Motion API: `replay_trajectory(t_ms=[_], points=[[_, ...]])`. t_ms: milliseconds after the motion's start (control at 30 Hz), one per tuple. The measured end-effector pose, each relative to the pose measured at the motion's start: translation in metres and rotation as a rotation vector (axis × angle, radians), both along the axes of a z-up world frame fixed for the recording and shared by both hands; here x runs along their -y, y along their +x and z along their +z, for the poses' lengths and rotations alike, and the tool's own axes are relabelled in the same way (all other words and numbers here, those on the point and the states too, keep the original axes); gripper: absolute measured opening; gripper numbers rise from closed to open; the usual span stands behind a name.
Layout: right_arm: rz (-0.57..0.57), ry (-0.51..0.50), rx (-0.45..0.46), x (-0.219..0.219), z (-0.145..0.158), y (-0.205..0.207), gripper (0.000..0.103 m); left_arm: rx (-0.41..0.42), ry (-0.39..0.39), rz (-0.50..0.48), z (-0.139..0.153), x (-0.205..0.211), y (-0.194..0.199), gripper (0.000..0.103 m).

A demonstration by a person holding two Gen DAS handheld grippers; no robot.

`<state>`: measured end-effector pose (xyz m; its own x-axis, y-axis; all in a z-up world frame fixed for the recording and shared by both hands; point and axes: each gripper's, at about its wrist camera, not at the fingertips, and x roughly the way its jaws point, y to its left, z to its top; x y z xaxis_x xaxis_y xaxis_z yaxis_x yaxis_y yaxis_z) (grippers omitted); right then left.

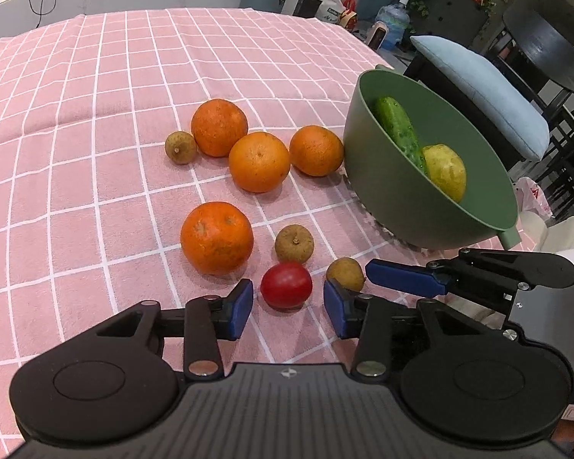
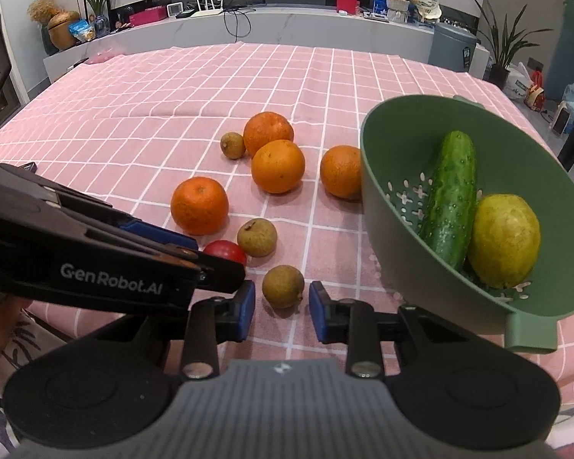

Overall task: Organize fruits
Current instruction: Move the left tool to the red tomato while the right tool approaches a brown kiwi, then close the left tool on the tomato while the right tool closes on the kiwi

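two sets of fingers sit low over the near edge of the desk, and neither holds anything yet. the left gripper (image 1: 288, 308) has its blue fingers (image 1: 241, 308) part-way apart with the small red fruit (image 1: 286, 285) just ahead of them, and a gap shows on both sides of it. the right gripper (image 2: 282, 311) has its fingers (image 2: 245, 308) fairly narrow, with a small brown fruit (image 2: 282, 287) just ahead of the gap between them; the pads do not seem to press on it.

moving outward, a second small brown fruit (image 2: 256, 238) lies just beyond, then one orange (image 2: 199, 205) on its own, then three more oranges (image 2: 278, 166) close together, with a third small brown fruit (image 2: 232, 145) just beside the farthest one. all of these rest on the pink checked cloth (image 1: 95, 95).

off to the right stands the green strainer bowl (image 2: 379, 176), tilted toward the cameras, with a cucumber (image 2: 449, 199) and a yellow-green fruit (image 2: 505, 241) touching inside it.

as a judgement, the job is early: two pieces are in the bowl and eight are still out on the desk, assuming the bowl is where they belong.
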<state>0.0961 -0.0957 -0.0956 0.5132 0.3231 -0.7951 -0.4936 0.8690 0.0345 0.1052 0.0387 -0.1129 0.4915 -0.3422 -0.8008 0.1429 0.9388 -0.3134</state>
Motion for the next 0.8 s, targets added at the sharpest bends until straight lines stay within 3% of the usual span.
replay_trajectory(t_ms=[433,800], points=[[0.001,0.016,-0.024,-0.001,-0.006,0.006,0.02,-0.035,0.008,0.016,-0.004,0.004,0.009,0.035],[-0.005,0.056,-0.001,0.005,0.003,-0.002,0.02,0.013,0.002,0.081,0.019,-0.001,-0.002,0.034]])
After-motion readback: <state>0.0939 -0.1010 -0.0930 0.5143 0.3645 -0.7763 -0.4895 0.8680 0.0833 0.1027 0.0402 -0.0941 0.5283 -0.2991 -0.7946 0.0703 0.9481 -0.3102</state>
